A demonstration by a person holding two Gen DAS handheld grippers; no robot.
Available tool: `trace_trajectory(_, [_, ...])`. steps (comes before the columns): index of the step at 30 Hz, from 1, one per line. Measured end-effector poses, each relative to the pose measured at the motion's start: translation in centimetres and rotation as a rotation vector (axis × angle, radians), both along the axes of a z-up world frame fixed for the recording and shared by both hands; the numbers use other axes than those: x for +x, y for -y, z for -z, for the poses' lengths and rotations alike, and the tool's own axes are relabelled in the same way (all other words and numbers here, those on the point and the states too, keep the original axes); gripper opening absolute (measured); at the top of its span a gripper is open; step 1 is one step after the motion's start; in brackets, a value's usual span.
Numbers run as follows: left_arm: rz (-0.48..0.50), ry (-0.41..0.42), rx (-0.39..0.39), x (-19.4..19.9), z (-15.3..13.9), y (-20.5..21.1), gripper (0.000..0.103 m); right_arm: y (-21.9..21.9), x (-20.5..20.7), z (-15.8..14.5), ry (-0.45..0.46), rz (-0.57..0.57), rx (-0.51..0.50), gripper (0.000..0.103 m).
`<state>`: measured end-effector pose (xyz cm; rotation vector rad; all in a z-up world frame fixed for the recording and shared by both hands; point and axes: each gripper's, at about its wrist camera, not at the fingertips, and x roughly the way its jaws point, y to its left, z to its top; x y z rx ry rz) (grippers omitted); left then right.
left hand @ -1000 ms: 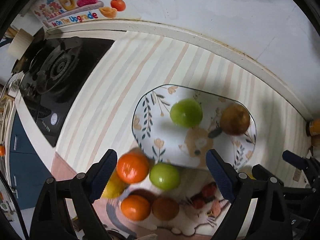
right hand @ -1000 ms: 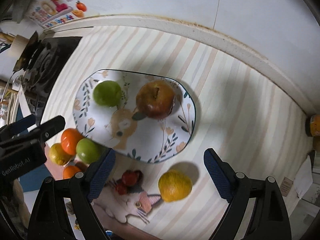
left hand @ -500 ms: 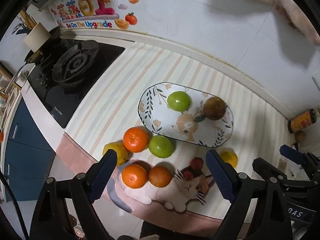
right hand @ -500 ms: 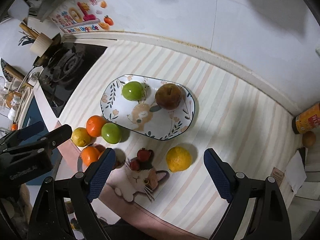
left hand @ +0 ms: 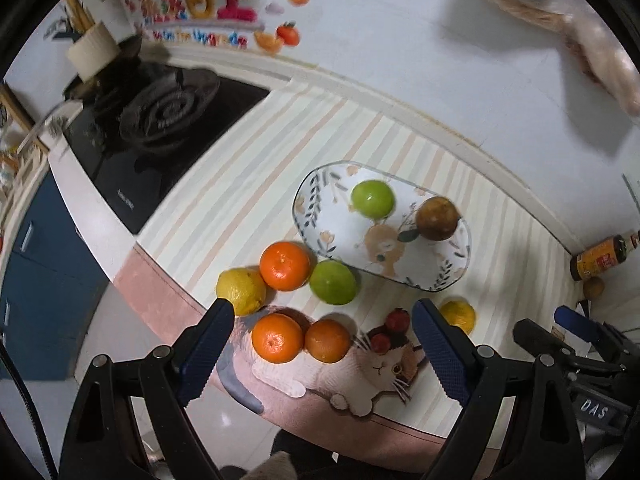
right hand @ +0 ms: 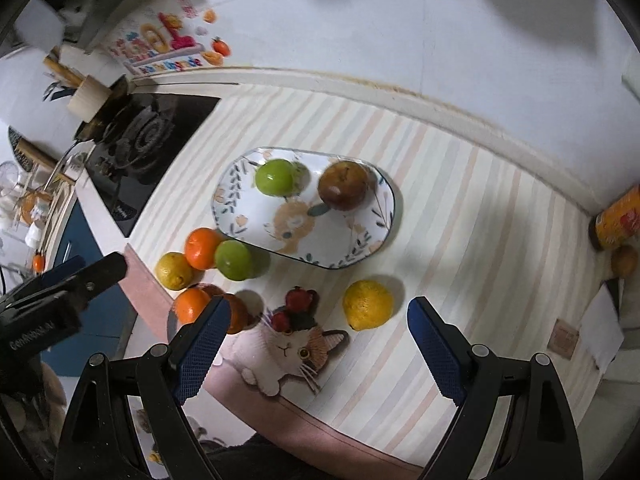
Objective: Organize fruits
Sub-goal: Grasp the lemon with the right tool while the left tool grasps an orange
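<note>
A patterned oval plate [left hand: 344, 236] [right hand: 248, 216] holds a green apple [left hand: 373, 198] [right hand: 275, 177] and a brown-red apple [left hand: 437, 218] [right hand: 343, 185]. Beside its near left edge lie a green apple [left hand: 333, 282] [right hand: 233, 259], three oranges [left hand: 285, 265] [left hand: 277, 337] [left hand: 327, 340], and a yellow lemon [left hand: 241, 290] [right hand: 174, 271]. Another lemon [right hand: 368, 304] [left hand: 458, 315] and small red fruits [right hand: 298, 300] lie right of them. My left gripper [left hand: 324, 348] and right gripper [right hand: 316, 340] are open, empty, high above the counter's front.
A black gas stove [left hand: 160, 120] [right hand: 140, 140] sits at the left. A sauce bottle [left hand: 600, 258] [right hand: 618, 216] stands at the far right by the wall. The striped mat with a cat print [right hand: 296, 352] covers the counter; its front edge drops off below.
Both grippers have pulled up and back from the plate, so the whole counter and all fruits now show. Both stayed open and empty.
</note>
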<state>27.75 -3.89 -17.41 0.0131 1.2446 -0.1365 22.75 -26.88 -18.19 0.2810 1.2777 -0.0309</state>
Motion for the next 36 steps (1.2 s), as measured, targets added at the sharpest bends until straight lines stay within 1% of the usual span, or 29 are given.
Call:
trace_trajectory(2, [-0.021, -0.021, 0.004, 0.8, 1.3, -0.8, 0.096, 0.8, 0.5, 1.7, -0.029, 0.021, 0.014, 0.092])
trace_trajectory(5, [-0.047, -0.068, 0.004, 2.1, 3.5, -2.1, 0.097, 2.1, 1.5, 5.0, -0.086, 0.061, 0.028, 0.092])
trace_trajectory(9, [-0.072, -0.147, 0.019, 3.9, 6.9, -3.1, 0.097, 3.1, 2.4, 8.6, -0.148, 0.095, 0.052, 0.092])
trace_trajectory(11, [-0.087, -0.183, -0.002, 4.6, 8.2, -3.5, 0.097, 3.5, 2.8, 10.4, -0.18, 0.11, 0.072, 0.092])
trace_trajectory(15, [-0.129, -0.221, 0.01, 6.5, 10.4, -4.5, 0.097, 4.1, 3.1, 12.9, -0.223, 0.142, 0.098, 0.091])
trace_trajectory(16, [-0.134, -0.225, 0.012, 7.0, 10.7, -4.7, 0.097, 4.2, 3.3, 13.5, -0.234, 0.15, 0.11, 0.09])
trace_trajectory(18, [-0.133, -0.234, 0.022, 8.1, 11.6, -4.9, 0.097, 4.3, 3.5, 14.5, -0.254, 0.159, 0.128, 0.083])
trace_trajectory(19, [-0.131, -0.236, 0.033, 8.7, 12.0, -5.0, 0.095, 4.2, 3.6, 15.0, -0.263, 0.16, 0.131, 0.081])
trace_trajectory(21, [-0.119, -0.244, 0.03, 9.7, 12.7, -4.8, 0.091, 4.0, 3.7, 15.7, -0.278, 0.159, 0.143, 0.078])
trace_trajectory(25, [-0.066, -0.304, 0.02, 10.9, 14.6, -4.3, 0.09, 3.7, 3.9, 16.8, -0.304, 0.16, 0.143, 0.078])
trace_trajectory(29, [-0.022, -0.344, 0.054, 10.8, 16.3, -3.6, 0.09, 3.4, 3.9, 17.5, -0.324, 0.159, 0.152, 0.078])
trace_trajectory(31, [-0.009, -0.354, 0.059, 10.6, 17.1, -3.5, 0.09, 3.3, 4.0, 17.8, -0.334, 0.159, 0.157, 0.078])
trace_trajectory(32, [-0.004, -0.354, 0.05, 10.4, 17.3, -3.5, 0.089, 3.3, 4.0, 18.0, -0.336, 0.16, 0.159, 0.078])
trace_trajectory(33, [-0.006, -0.352, 0.028, 10.3, 17.4, -3.6, 0.085, 3.2, 4.0, 18.2, -0.341, 0.16, 0.157, 0.078])
trace_trajectory(34, [-0.017, -0.35, -0.015, 10.2, 17.4, -3.8, 0.072, 3.1, 3.9, 18.3, -0.341, 0.159, 0.156, 0.077])
trace_trajectory(35, [-0.031, -0.359, -0.067, 10.1, 17.3, -4.1, 0.062, 3.0, 3.8, 18.3, -0.339, 0.157, 0.144, 0.07])
trace_trajectory(36, [-0.036, -0.365, -0.065, 10.1, 17.1, -4.1, 0.062, 3.0, 3.7, 18.2, -0.335, 0.154, 0.125, 0.063])
